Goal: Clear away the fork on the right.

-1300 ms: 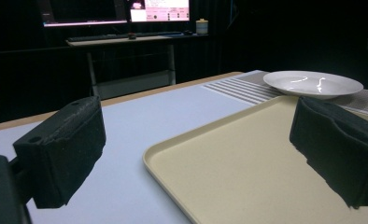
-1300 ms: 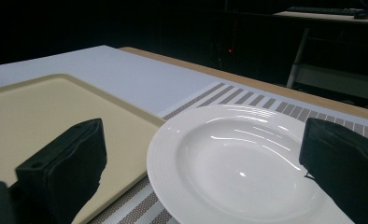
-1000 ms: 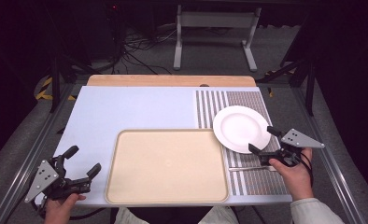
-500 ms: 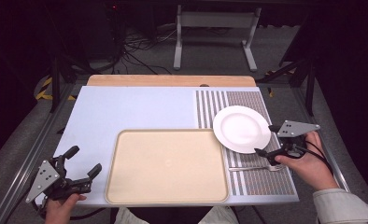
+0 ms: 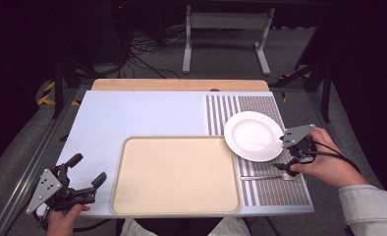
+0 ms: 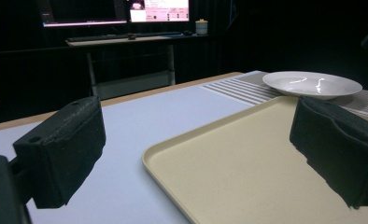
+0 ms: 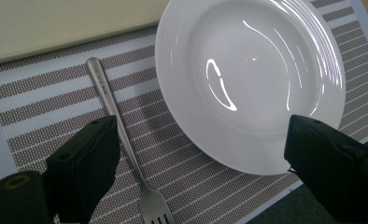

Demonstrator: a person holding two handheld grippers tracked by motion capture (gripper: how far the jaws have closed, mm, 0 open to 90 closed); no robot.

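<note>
Steel catches the light on the striped mat: a fork [image 7: 121, 140] lies there just beside the white plate [image 7: 250, 79], and the right gripper [image 5: 290, 164] hangs directly over it; from where I stand that is the thing being reached for. In the right gripper view the jaws stand wide apart and hold nothing; the fork's tines end sits low between them, close by the left-hand jaw, while the handle runs away up the frame toward the edge of the cream tray [image 7: 65, 23]; the other jaw hovers over the plate's rim. In the high view the fork [image 5: 262, 177] lies across the mat [image 5: 280, 191], its long axis running side to side along the table, handle pointing toward the tray [image 5: 174, 172] and tines toward the person's right hand [image 5: 324, 164]; the plate [image 5: 253, 136] sits just beyond it, near but, as far as I can tell, not touching.

The left gripper [image 5: 81, 182] rests well apart at the near left corner of the table [image 5: 132, 113], jaws also wide and empty, facing across the tray; the right is plainly the nearer. I judge the grip will want the jaws turned to straddle the handle across its width, clear of the plate.
</note>
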